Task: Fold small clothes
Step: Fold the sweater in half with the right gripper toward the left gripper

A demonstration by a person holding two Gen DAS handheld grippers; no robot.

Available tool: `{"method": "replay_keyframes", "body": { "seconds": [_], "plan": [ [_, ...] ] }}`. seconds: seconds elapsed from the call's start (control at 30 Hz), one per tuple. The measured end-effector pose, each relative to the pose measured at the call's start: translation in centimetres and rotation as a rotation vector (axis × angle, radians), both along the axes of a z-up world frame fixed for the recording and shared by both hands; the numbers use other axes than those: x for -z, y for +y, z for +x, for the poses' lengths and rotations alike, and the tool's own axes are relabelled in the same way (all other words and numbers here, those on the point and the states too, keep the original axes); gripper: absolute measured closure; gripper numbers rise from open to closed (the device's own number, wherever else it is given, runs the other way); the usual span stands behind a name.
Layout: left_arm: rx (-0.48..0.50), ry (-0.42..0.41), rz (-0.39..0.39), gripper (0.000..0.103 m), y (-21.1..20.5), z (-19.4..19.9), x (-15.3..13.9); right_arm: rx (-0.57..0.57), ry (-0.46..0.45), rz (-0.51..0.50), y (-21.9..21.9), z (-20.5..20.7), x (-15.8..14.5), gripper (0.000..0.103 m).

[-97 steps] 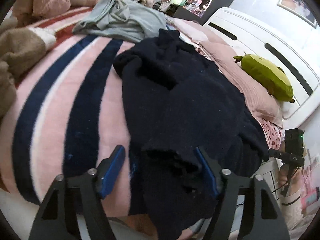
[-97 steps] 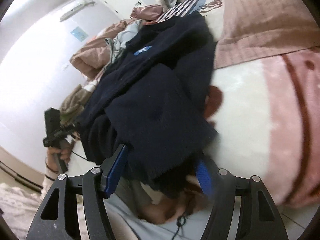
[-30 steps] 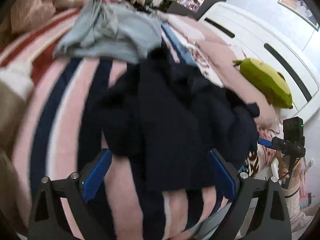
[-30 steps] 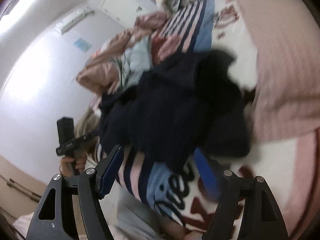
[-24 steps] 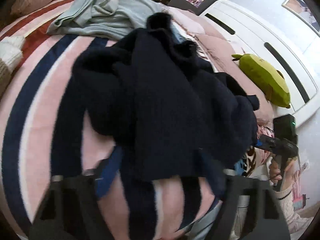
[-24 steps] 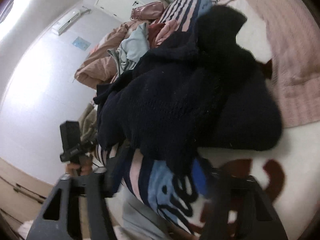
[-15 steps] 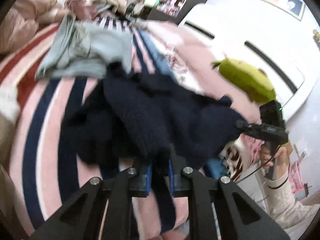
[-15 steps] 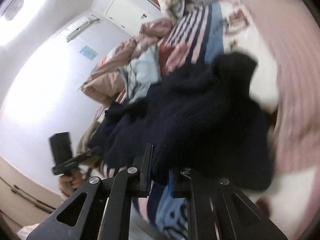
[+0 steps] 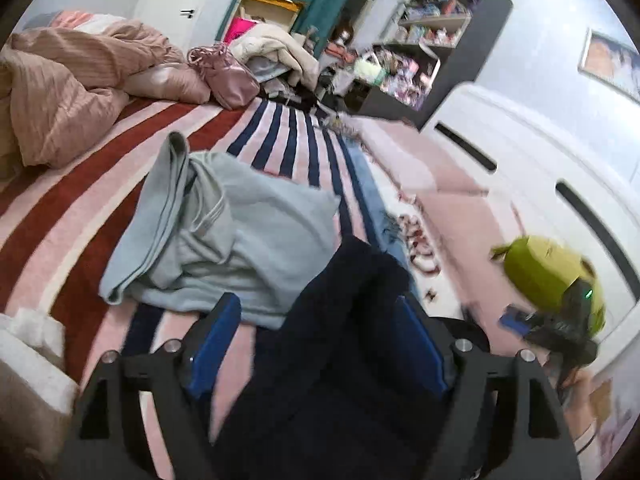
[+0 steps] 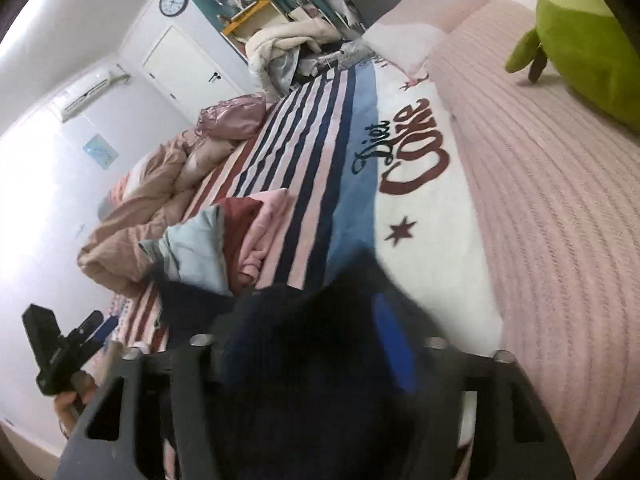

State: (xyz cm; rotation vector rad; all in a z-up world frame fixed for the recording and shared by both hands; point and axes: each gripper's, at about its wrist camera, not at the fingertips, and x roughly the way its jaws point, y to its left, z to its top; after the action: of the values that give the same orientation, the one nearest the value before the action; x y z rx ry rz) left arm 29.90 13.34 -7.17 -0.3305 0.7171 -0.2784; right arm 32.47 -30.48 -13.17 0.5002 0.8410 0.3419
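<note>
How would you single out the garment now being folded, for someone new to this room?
Start at the striped bed blanket; near its front edge a dark navy knit garment lies heaped between the left gripper fingers. Unlike the pale blue-grey top beside it, it is almost black and fuzzy.

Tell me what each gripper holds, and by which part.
Nothing: the left gripper and right gripper have just been opening, with the navy sweater lying loose between their jaws.

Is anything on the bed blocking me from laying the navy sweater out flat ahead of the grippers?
Partly. The light blue garment lies crumpled on the striped blanket just beyond the navy sweater, toward the left gripper's side. To its right the blanket is bare.
</note>
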Motion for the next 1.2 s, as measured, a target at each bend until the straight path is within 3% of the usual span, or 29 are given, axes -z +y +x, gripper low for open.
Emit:
{"method": "replay_keyframes", "body": {
  "seconds": [0.1,0.27,0.37,0.4,0.43,0.47,0.5,0.53,0.57,0.67,0.8,0.97,1.03,1.07,1.1,1.13,1.2],
  "plan": [
    [0.08,0.065,0.047,0.025,0.4,-0.9,2.8,-0.051,-0.001,-0.052,-0.7,-2.4,0.4,0.042],
    [0.135,0.168,0.124,0.026,0.1,-2.7,7.8,-0.153,0.125,-0.146,-1.3,-7.1,3.9,0.041],
    [0.136,0.193,0.092,0.048,0.1,-3.8,9.6,-0.184,0.168,-0.205,-0.9,-9.7,6.5,0.041],
    [0.124,0.19,0.101,0.06,0.0,-4.1,9.9,-0.178,0.174,-0.206,-0.9,-10.3,7.0,0.041],
    [0.104,0.188,0.123,0.084,0.0,-4.5,10.0,-0.168,0.178,-0.19,-1.0,-11.0,7.8,0.041],
    [0.086,0.189,0.131,0.091,0.3,-4.8,10.0,-0.163,0.163,-0.172,-1.1,-11.6,8.1,0.042],
    [0.068,0.183,0.103,0.092,0.7,-5.2,9.8,-0.156,0.141,-0.163,-1.2,-12.1,8.2,0.053],
    [0.061,0.168,0.078,0.093,0.9,-5.8,9.4,-0.156,0.122,-0.144,-1.3,-12.5,8.2,0.078],
    [0.054,0.142,0.066,0.093,1.2,-6.6,8.8,-0.15,0.118,-0.124,-1.4,-12.6,8.3,0.089],
    [0.055,0.082,0.046,0.094,1.8,-9.2,7.7,-0.136,0.057,-0.08,-2.1,-14.1,7.4,0.098],
    [0.053,0.099,-0.002,0.094,3.4,-12.7,8.5,-0.157,0.035,-0.04,-2.8,-16.3,6.8,0.1],
    [0.079,0.141,-0.017,0.089,3.8,-13.9,11.4,-0.171,0.075,-0.06,-2.9,-18.0,7.7,0.099],
    [0.057,0.141,-0.04,0.071,4.2,-14.2,11.4,-0.158,0.077,-0.036,-3.1,-18.3,7.3,0.096],
    [0.052,0.15,-0.052,0.061,4.5,-14.3,11.3,-0.146,0.078,-0.017,-3.4,-18.4,6.9,0.091],
    [0.052,0.166,-0.06,0.038,4.7,-14.4,11.2,-0.138,0.079,0.016,-3.7,-18.6,6.7,0.072],
    [0.047,0.176,-0.065,0.024,5.0,-14.6,11.1,-0.131,0.083,0.06,-3.9,-18.8,6.5,0.053],
    [0.039,0.182,-0.092,0.023,5.7,-15.5,10.9,-0.139,0.105,0.098,-3.8,-19.6,6.3,0.045]
  ]
}}
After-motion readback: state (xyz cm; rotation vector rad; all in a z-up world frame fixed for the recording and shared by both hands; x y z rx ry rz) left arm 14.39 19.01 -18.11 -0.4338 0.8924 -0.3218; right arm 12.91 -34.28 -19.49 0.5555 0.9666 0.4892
